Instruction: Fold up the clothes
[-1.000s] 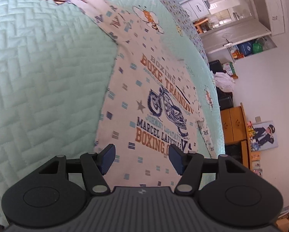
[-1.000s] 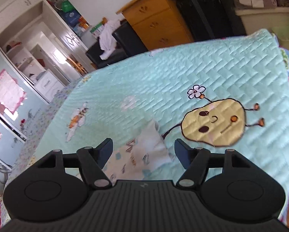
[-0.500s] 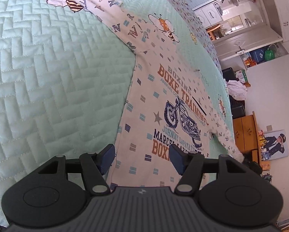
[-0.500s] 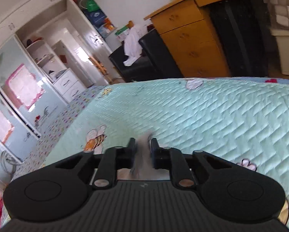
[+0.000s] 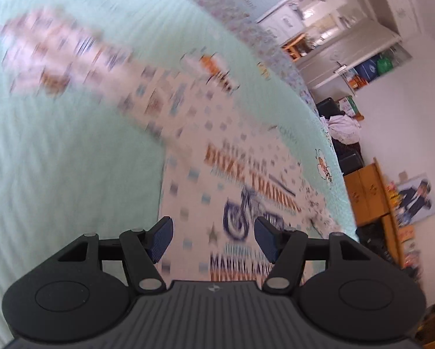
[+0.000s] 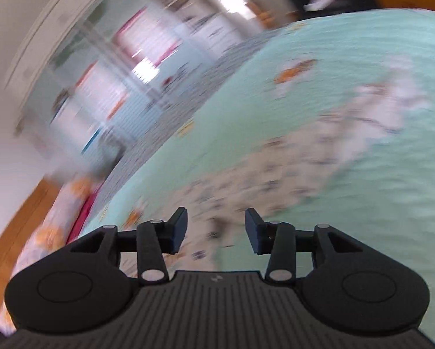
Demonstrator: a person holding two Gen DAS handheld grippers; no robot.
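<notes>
**Shirt lying spread on bed, both tongs released**

The printed shirt (image 5: 237, 192) is lying face up on the quilted bed (image 5: 72, 151), its body flat and one sleeve stretching away toward the far side. No fold is showing in the part that is visible.

The left tongs (image 5: 214, 240) are hanging above the lower body of the shirt, jaws standing apart and gripping nothing. The right tongs (image 6: 216, 231) are hanging over the shirt (image 6: 290, 168), jaws likewise apart and empty.

Both views are smearing heavily, so seams and edges are not reading clearly.

Risks, as judged: the tongs may be closing on a single layer or pinching the quilt along with the cloth, dragging the bedcover. A grip taken away from the hem may be leaving a crooked fold or bunching the print.
</notes>
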